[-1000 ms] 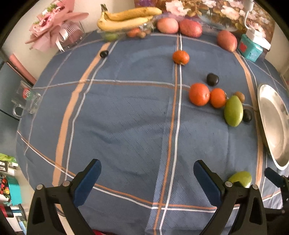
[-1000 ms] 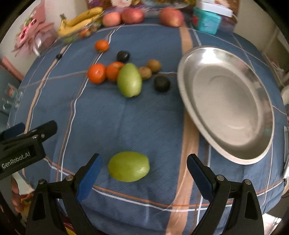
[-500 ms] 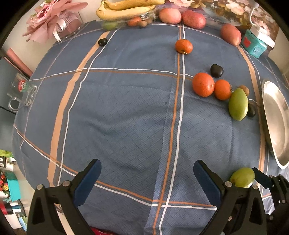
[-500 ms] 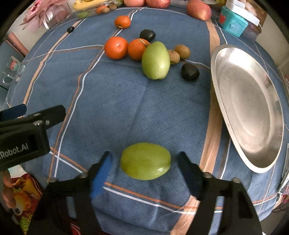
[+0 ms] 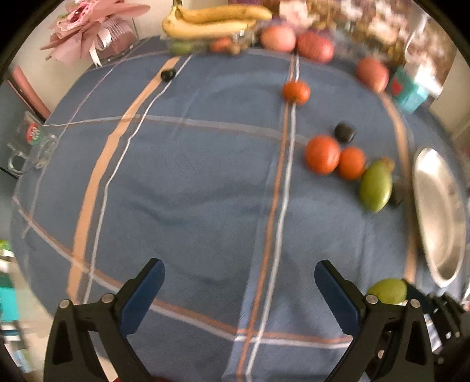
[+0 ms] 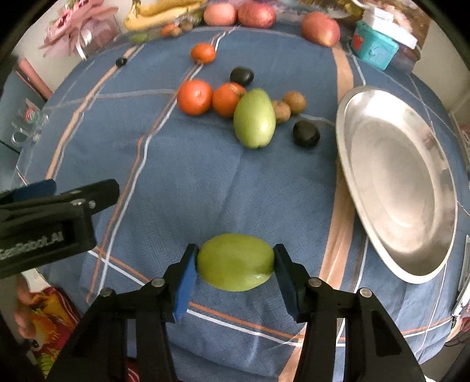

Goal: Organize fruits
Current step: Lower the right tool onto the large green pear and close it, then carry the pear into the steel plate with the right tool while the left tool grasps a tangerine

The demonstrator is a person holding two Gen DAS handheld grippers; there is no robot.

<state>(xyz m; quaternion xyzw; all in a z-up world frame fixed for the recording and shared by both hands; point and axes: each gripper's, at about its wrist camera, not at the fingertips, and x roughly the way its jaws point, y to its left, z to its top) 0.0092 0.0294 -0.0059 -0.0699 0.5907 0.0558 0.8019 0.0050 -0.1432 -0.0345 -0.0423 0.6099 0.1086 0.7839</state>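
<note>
Here, right fingers (image 6: pixel 183 279) pinch a green fruit (image 6: pixel 236 261) over the blue striped tablecloth (image 6: pixel 205 182); left fingers (image 5: pixel 144 291) spread.

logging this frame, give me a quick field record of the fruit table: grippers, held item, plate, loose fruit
right gripper: jaws just closed, now shut on the near mango
left gripper: open, nothing between the jaws
plate: steel, no fruit in it, on the right side of the cloth
loose fruit: second mango, two oranges touching beside it, a third orange farther back, two kiwis, two dark fruits
back edge: bananas, red apples
table: blue plaid cloth
</note>
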